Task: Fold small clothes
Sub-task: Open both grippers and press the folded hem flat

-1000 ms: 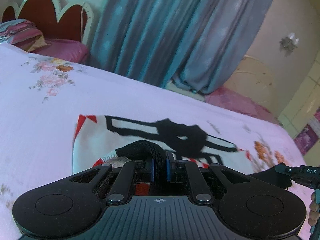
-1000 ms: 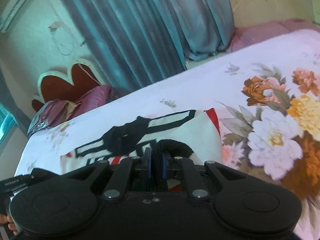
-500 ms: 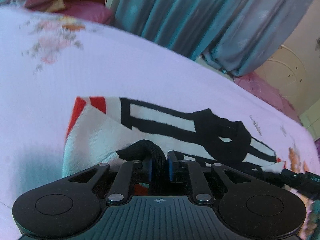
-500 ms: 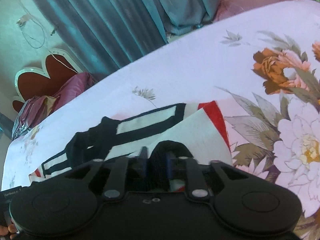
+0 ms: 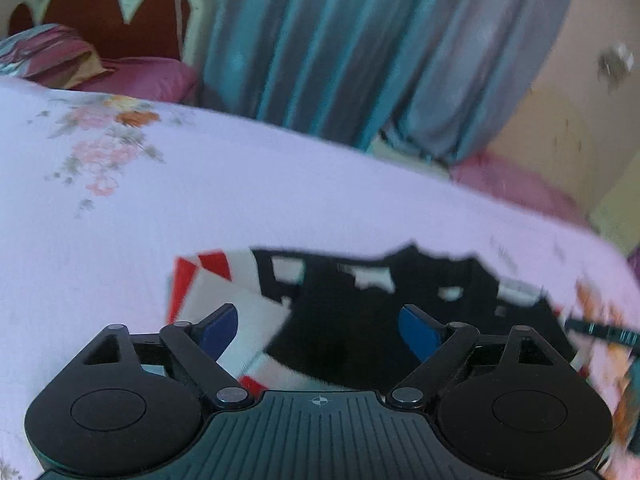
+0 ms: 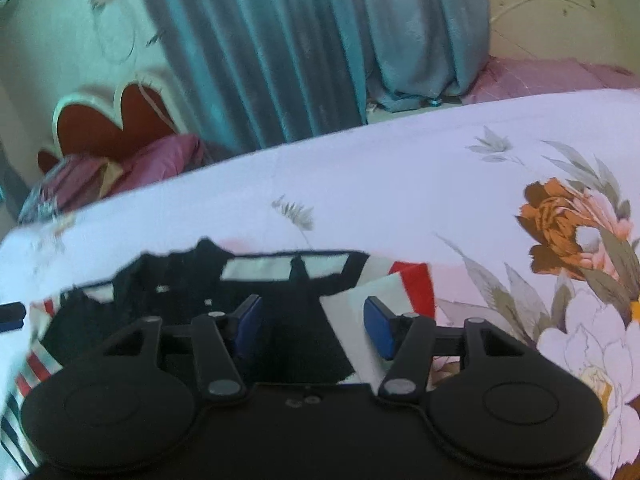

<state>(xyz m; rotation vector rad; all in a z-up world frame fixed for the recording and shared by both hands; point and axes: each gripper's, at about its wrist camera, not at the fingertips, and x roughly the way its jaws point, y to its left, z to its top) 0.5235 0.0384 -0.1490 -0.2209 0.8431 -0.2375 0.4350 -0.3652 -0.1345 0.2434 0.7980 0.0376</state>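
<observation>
A small white garment with black bands and red stripes [image 5: 360, 300] lies folded over on the bed; it also shows in the right wrist view [image 6: 288, 280]. My left gripper [image 5: 320, 332] is open and empty just above the garment's near edge, blue pads spread wide. My right gripper [image 6: 312, 328] is open and empty over the garment's right end. The tip of the right gripper shows at the right of the left wrist view [image 5: 600, 330].
The bed sheet is white with flower prints [image 6: 560, 216]. Pink pillows [image 5: 132, 80] and a scalloped headboard [image 5: 108, 4] stand at the far left. Blue-grey curtains [image 5: 340, 48] hang behind the bed. The bed's far edge runs below them.
Both grippers were shut on the garment's black hem and carried it forward over the garment. Now both have opened, let the fabric go and drawn back slightly.
</observation>
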